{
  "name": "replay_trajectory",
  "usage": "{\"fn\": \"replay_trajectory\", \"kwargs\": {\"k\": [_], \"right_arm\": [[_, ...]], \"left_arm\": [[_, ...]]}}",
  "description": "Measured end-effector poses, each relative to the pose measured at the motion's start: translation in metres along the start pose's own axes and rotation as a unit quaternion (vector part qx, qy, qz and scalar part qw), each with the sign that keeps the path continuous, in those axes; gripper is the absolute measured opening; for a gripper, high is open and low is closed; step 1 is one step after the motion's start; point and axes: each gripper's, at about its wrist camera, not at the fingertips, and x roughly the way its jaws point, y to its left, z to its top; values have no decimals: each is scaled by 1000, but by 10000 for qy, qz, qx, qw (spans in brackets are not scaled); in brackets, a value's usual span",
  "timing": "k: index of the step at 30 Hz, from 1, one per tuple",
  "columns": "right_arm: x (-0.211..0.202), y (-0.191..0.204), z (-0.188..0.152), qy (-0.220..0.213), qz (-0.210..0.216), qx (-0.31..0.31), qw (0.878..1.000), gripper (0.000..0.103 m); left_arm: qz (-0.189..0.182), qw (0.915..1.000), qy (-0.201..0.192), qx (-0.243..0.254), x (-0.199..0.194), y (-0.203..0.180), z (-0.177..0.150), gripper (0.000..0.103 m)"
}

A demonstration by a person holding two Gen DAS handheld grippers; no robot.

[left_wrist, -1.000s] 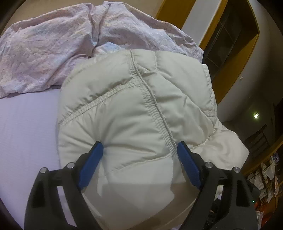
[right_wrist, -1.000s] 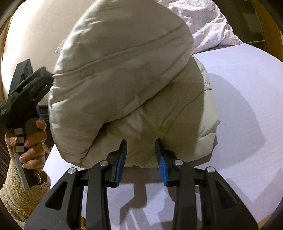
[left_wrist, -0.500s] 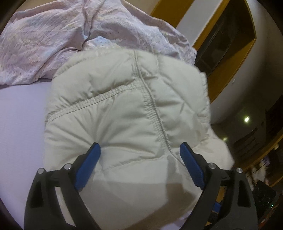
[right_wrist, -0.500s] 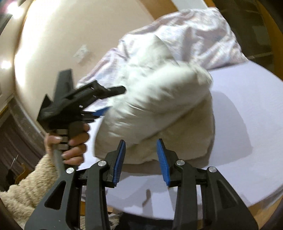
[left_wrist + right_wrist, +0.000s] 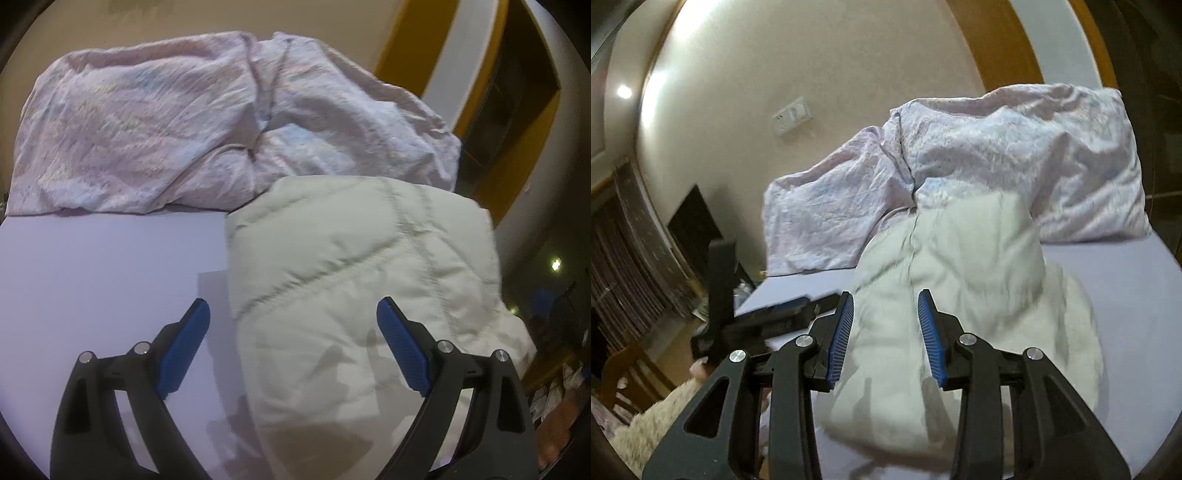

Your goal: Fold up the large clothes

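No readable writing shows as my left gripper [image 5: 291,321] and right gripper [image 5: 885,314] both hang spread apart, gripping nothing, over the cream padded jacket [image 5: 362,280] bunched on the lilac bedsheet [image 5: 103,273], crumpled pink bedding [image 5: 221,118] at twelve o'clock beneath a beige wall [image 5: 827,66].

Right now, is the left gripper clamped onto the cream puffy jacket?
No, the left gripper hangs wide open above the cream jacket, its blue pads pinching no fabric.
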Motion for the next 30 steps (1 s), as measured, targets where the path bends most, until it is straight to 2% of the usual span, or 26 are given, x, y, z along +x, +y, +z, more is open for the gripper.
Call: {"fn": "replay_trajectory", "kwargs": {"k": [3, 7, 10, 14, 15, 21, 30], "right_arm": [[24, -6, 15, 218, -272, -17, 9994, 38], [46, -26, 16, 482, -742, 64, 9961, 38], [57, -43, 15, 591, -861, 182, 9944, 37], [70, -69, 5, 782, -1082, 340, 9905, 24], [73, -74, 3, 810, -1123, 367, 9897, 24], [79, -106, -10, 876, -1062, 733, 9878, 23], [88, -137, -30, 898, -805, 1057, 9871, 23]], "left_arm": [[23, 9999, 94, -75, 11, 10, 2, 91], [-16, 9997, 223, -81, 27, 14, 2, 91], [-88, 9996, 252, -30, 35, 9, 2, 91], [-130, 9996, 250, 54, 45, -3, 3, 92], [-127, 9996, 240, 84, 47, -7, 3, 92], [-118, 9995, 194, 210, 58, -21, 2, 92], [147, 9985, 127, 512, 66, -41, -3, 93]]}}
